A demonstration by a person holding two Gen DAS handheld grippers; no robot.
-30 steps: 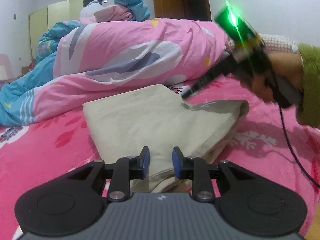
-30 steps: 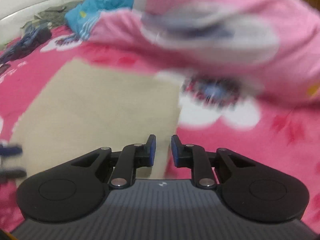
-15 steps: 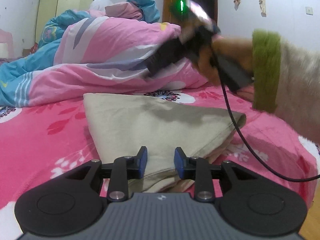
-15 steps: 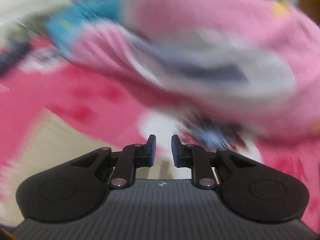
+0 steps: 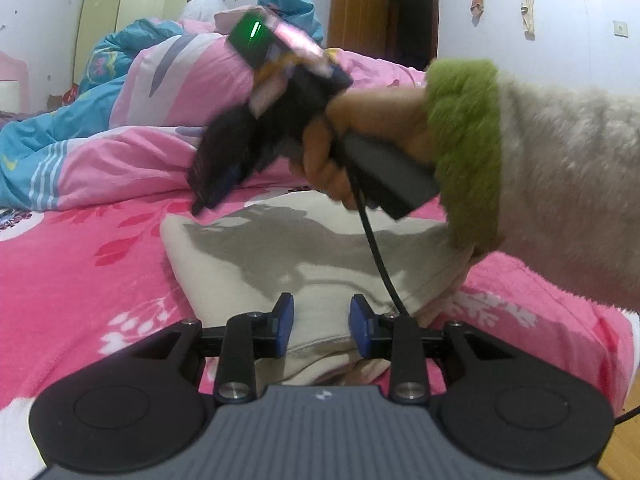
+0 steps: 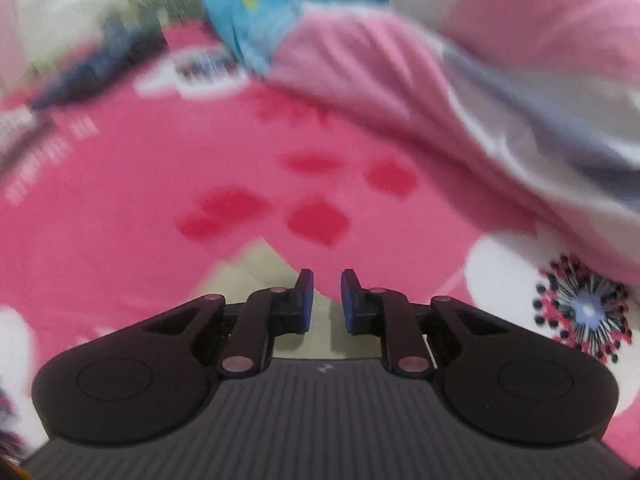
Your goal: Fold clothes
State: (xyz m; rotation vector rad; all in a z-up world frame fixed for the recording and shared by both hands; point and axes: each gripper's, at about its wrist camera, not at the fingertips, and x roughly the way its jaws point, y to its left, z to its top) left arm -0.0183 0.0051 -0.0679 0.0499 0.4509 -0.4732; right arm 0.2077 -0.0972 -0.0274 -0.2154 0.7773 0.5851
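A folded beige garment (image 5: 280, 256) lies on the pink floral bed sheet (image 5: 80, 272). My left gripper (image 5: 321, 304) hovers over the garment's near edge, its blue pads apart, with cloth below them and nothing pinched. A hand in a green-cuffed fleece sleeve (image 5: 464, 152) holds my right gripper (image 5: 208, 196) above the garment's far left corner, pointing down and motion-blurred. In the right wrist view only a corner of the beige garment (image 6: 256, 268) shows under the right gripper (image 6: 327, 280). Its pads stand a narrow gap apart with nothing between them.
A heaped pink quilt (image 5: 168, 92) and a blue quilt (image 5: 60, 132) lie along the far side of the bed. The right gripper's black cable (image 5: 380, 264) hangs over the garment. A dark garment (image 6: 92, 68) lies at the bed's far left. A wooden door (image 5: 360, 12) stands behind.
The right gripper and its hand swept leftward across the garment, from its right end to its far left corner. The left gripper's pads spread slightly wider and it stayed in place.
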